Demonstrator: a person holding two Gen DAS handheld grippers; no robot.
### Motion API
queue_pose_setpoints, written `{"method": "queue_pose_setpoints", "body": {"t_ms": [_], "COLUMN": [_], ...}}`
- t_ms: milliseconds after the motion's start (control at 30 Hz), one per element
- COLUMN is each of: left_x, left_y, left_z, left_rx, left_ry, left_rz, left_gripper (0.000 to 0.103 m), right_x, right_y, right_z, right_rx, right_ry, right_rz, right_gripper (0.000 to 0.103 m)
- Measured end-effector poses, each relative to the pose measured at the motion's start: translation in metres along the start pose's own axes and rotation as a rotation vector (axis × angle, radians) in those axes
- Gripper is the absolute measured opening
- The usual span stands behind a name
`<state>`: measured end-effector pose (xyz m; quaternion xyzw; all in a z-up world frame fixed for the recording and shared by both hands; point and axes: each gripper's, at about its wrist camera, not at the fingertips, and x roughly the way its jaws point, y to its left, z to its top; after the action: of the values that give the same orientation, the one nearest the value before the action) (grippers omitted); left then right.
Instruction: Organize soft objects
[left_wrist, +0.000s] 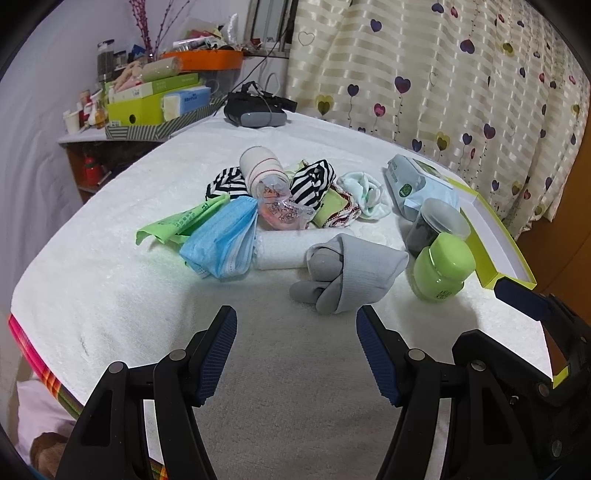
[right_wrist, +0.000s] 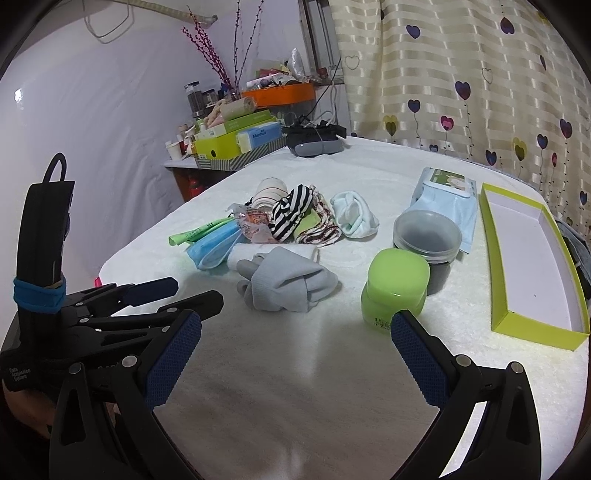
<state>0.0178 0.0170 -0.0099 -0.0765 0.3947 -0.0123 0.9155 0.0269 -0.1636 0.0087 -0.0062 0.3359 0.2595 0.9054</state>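
white rolled cloth (left_wrist: 277, 250) half hidden behind grey sock (left_wrist: 351, 271)

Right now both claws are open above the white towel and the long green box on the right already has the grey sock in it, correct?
Not quite: the green box holds nothing, as the right wrist view shows. The grey sock lies on the white towel. Both the left claw and right claw are open.

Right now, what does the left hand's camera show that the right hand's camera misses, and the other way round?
Only the left view shows the bright striped cloth edge under the white cover. Only the right view shows the whole inside of the yellow-green box, which is empty. Both show the grey sock bundle, blue masks, green jar, and open left gripper and right gripper.
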Motion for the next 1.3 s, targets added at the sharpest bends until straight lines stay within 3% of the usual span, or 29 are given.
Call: {"method": "queue_pose_setpoints", "body": {"t_ms": [1300], "left_x": [-0.0016], "left_y": [0.0020], "left_z": [0.0017], "left_rx": [0.021], "left_ry": [-0.023], "left_rz": [0.008], "left_gripper": [0.067], "right_x": [0.0008], "right_y": [0.0091], "right_z": [0.0040], "right_rx": [-0.036], "right_ry": [-0.008], "right_rz": [0.003], "right_gripper": [0.103]}}
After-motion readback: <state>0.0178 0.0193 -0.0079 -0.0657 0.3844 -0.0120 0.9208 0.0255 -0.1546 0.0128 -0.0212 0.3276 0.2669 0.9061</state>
